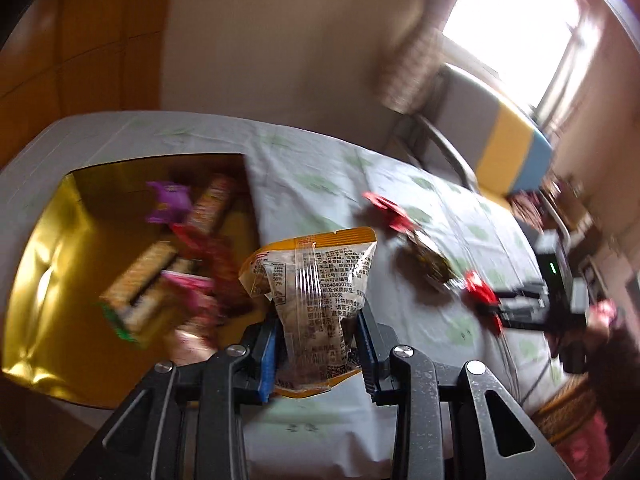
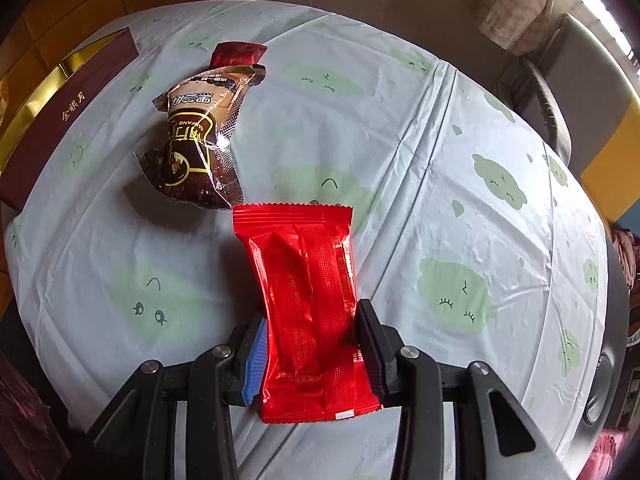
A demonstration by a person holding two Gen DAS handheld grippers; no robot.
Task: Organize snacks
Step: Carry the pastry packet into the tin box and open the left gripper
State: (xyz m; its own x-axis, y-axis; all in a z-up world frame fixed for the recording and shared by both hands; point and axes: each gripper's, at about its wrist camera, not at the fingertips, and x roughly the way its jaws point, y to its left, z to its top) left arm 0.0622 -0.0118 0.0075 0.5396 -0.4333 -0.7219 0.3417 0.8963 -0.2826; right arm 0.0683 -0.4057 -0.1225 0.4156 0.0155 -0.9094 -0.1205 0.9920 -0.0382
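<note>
My left gripper (image 1: pixel 318 344) is shut on a clear-and-orange snack packet (image 1: pixel 316 292), held just right of the gold-lined box (image 1: pixel 48 240), which holds several snacks such as a biscuit pack (image 1: pixel 140 288) and a purple packet (image 1: pixel 168 200). My right gripper (image 2: pixel 312 344) is shut on a red snack packet (image 2: pixel 308 300) above the table. A dark brown packet (image 2: pixel 200 148) lies on the tablecloth beyond it, with a small dark red packet (image 2: pixel 236 54) behind. In the left wrist view the right gripper (image 1: pixel 520 304) shows at right, blurred, with the red packet (image 1: pixel 482 294).
The table has a pale cloth with green prints (image 2: pixel 460 184). The box's maroon wall (image 2: pixel 68 120) stands at the table's left. A chair with grey, yellow and blue cushion (image 1: pixel 504 148) stands beyond the far edge, under a bright window.
</note>
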